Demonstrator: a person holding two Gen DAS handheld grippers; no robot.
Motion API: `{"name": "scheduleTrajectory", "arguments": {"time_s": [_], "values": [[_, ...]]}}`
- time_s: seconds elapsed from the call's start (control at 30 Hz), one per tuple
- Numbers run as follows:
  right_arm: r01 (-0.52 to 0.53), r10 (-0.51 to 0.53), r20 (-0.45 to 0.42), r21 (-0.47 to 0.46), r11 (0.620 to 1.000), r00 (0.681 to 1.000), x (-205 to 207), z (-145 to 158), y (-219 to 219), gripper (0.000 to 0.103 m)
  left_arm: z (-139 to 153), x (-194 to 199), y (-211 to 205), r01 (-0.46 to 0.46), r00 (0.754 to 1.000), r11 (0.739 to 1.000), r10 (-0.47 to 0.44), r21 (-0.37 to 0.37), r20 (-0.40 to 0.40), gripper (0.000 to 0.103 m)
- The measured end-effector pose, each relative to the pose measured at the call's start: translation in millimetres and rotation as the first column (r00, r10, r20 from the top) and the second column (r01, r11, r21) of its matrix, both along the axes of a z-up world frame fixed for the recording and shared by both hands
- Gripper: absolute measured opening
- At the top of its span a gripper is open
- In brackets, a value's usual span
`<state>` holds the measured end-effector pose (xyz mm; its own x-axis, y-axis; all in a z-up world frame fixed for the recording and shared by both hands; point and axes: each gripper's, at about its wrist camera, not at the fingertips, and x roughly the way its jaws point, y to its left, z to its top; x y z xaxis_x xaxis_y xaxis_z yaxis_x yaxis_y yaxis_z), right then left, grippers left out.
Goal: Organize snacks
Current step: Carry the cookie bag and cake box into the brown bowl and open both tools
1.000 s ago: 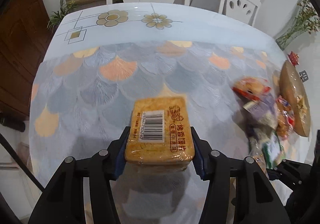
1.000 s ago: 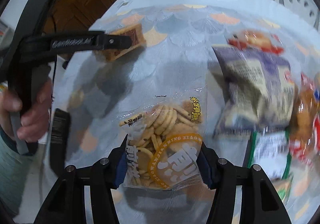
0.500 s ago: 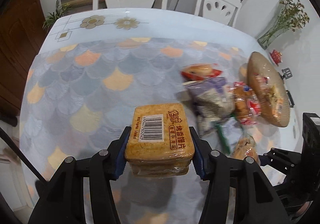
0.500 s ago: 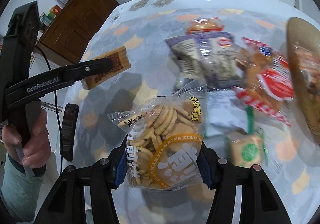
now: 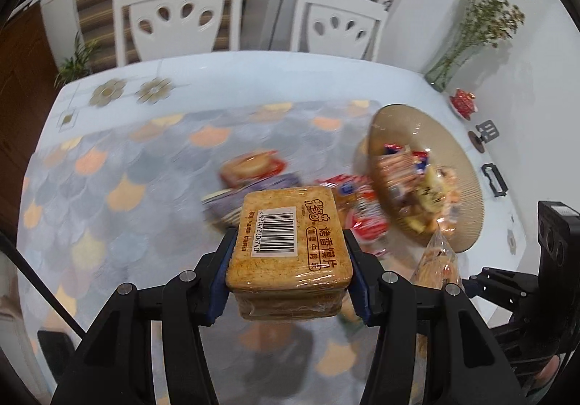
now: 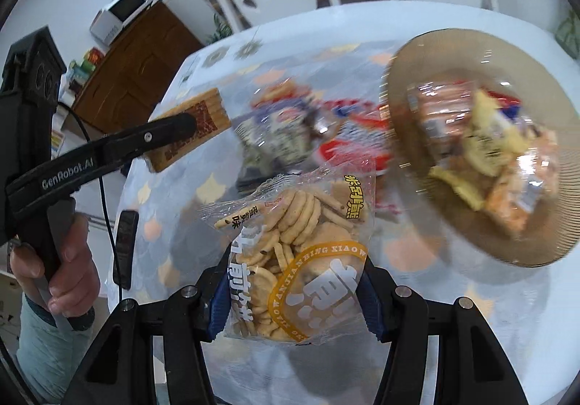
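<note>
My left gripper (image 5: 290, 272) is shut on a wrapped brown cracker block (image 5: 288, 242) with a barcode label and holds it above the table. The block also shows in the right wrist view (image 6: 203, 126), clamped in the left gripper. My right gripper (image 6: 293, 300) is shut on a clear bag of small round biscuits (image 6: 301, 253), held in the air; the bag's tip shows in the left wrist view (image 5: 436, 260). A brown ribbed plate (image 5: 406, 129) (image 6: 427, 79) with several snack packs stands to the right. Loose packs (image 5: 253, 169) (image 6: 290, 137) lie beside it.
The table (image 5: 108, 169) has a scale-patterned cloth. Two white chairs (image 5: 177, 24) (image 5: 337, 28) stand behind it. A vase with dried flowers (image 5: 456, 57) and a small red dish (image 5: 462, 102) are at the back right. A dark phone-like object (image 6: 125, 249) lies at the table's left edge.
Both grippers have swung right, towards the plate, each with its snack still held. The plate and loose packs now sit nearer the centre of both views.
</note>
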<state>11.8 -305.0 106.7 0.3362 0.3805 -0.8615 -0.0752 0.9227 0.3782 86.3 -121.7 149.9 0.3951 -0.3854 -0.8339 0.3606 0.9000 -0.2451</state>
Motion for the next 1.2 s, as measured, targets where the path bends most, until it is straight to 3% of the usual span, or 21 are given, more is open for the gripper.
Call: {"name": "scheduleTrajectory", "arguments": {"time_s": [0.37,0.67,1.03,1.1,1.13,1.17,1.2], "values": [[0.130,-0.130,0.074,0.003,0.991,0.989,1,35,-97,0.057,13,1,-84,0.088,0.996,0.996,-0.089,0.014,0.027,0.051],[0.235,-0.233,0.077,-0.017,0.972,0.969,26,43,-170,0.057,11,8,-153,0.150,0.988,0.989,-0.150,0.005,0.027,0.051],[0.251,-0.244,0.127,-0.043,0.967,0.961,65,60,-208,0.057,17,25,-204,0.160,0.986,0.987,-0.159,-0.020,0.057,0.051],[0.260,-0.251,0.143,-0.050,0.964,0.957,74,61,-210,0.061,17,30,-210,0.134,0.989,0.991,-0.133,-0.009,0.073,0.057],[0.261,-0.252,0.140,-0.051,0.964,0.958,78,60,-211,0.074,14,33,-212,0.128,0.990,0.992,-0.128,0.002,0.062,0.064],[0.284,-0.276,0.124,-0.051,0.957,0.953,83,56,-212,0.081,11,35,-213,0.124,0.991,0.992,-0.124,0.006,0.049,0.072],[0.289,-0.284,0.108,-0.039,0.957,0.953,86,53,-215,0.081,9,37,-213,0.119,0.992,0.993,-0.119,0.001,0.037,0.073]]}}
